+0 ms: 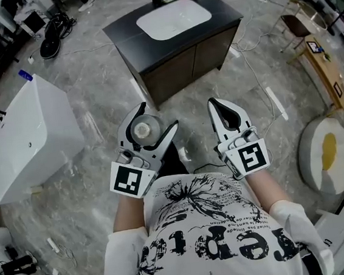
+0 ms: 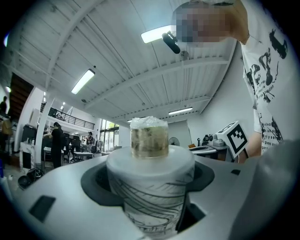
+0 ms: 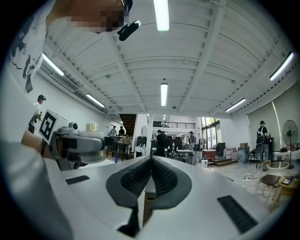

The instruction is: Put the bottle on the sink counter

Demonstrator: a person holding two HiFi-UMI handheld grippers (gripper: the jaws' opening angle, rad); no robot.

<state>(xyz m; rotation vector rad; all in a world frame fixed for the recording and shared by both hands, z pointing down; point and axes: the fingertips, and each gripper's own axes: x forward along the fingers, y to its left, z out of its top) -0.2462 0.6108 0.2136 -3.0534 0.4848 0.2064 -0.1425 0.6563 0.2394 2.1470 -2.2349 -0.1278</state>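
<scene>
Stands on the grey stone floor [image 1: 96, 111], well short of the sink cabinet [image 1: 182, 59], looking steeply down. Holds the left gripper [image 1: 152, 122] low in front of the printed white T-shirt [image 1: 211, 221], clamped on the bottle [image 1: 142, 129]. Carries that bottle upright between the curved jaws, pressed on both sides of its white body with thin dark line print. Shows, in the left gripper view, a pale translucent cap [image 2: 149, 138] on a wider white shoulder, pointing up toward the ceiling. Holds the right gripper [image 1: 214, 105] near the left one, apart from it and at about the same height. Shows its ribbed dark pads [image 3: 135, 179] pressed together at the tips, with nothing between them.

Has the bottle well apart from the dark worktop [image 1: 124, 30] of the sink cabinet, far ahead at the top of the head view. Shows a white oval basin [image 1: 173, 17] sunk in that worktop and a few small items at its back edge, too small to tell. Has a white bathtub [image 1: 28, 140] off to the left on the floor, and a round white pad with a yellow patch [image 1: 326, 151] off to the right.
</scene>
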